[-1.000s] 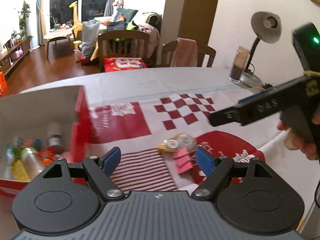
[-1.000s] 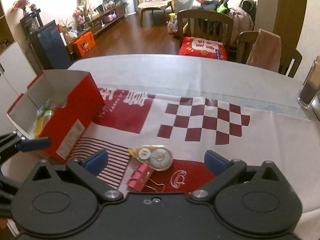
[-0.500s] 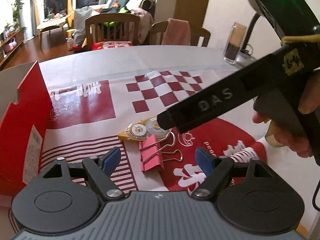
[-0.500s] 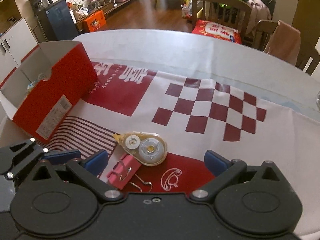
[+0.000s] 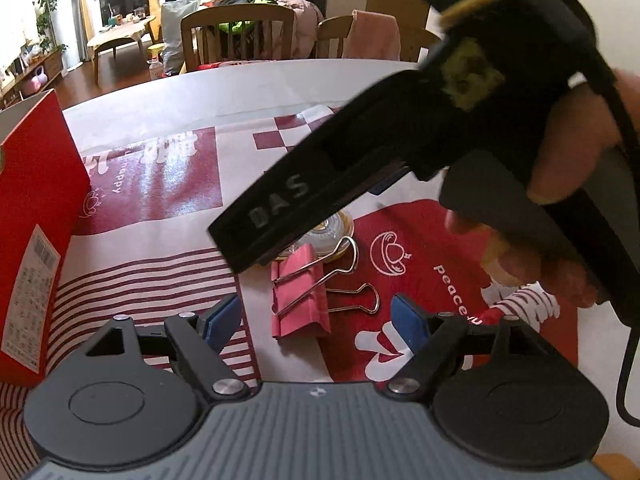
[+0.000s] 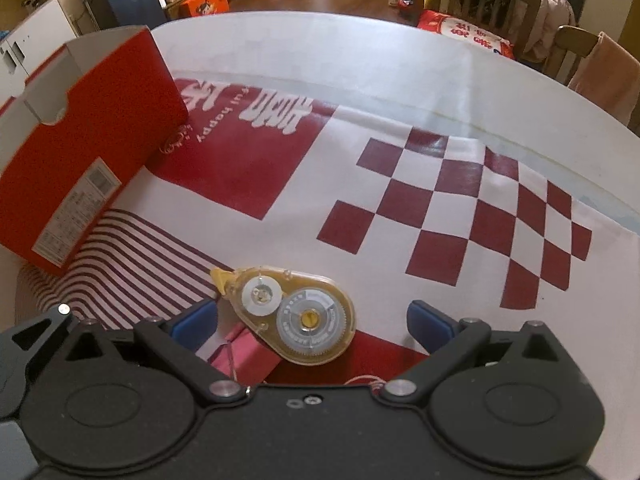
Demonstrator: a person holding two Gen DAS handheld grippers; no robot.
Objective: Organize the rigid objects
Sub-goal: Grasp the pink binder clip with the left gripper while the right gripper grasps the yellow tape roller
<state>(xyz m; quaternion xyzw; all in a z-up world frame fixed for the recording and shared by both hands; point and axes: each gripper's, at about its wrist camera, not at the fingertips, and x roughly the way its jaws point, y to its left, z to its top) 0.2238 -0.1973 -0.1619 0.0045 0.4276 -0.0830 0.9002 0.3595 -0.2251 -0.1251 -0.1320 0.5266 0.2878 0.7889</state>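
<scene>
While "DAS" shows on the right gripper [image 6: 312,320], its wide jaws, just narrowing, flank the correction tape [image 6: 296,318]; beside it, the left gripper [image 5: 316,318] gapes empty around the pink binder clip [image 5: 300,294].

Open cloth [image 6: 360,128] stretching wide toward the far edge of the table [image 6: 320,40], nothing standing on it there. Red box [image 6: 80,152] walling off the left side, its long face hard against the striped patch. Between the left gripper [image 5: 316,320] and the pink binder clip [image 5: 298,304], a clear way down, pads standing free on both sides. Just beyond, the right gripper [image 6: 312,320] crossing overhead and blocking the approach to the tape dispenser [image 6: 296,316]. Clip and dispenser lying close together, possibly touching; little room between them for a finger.
</scene>
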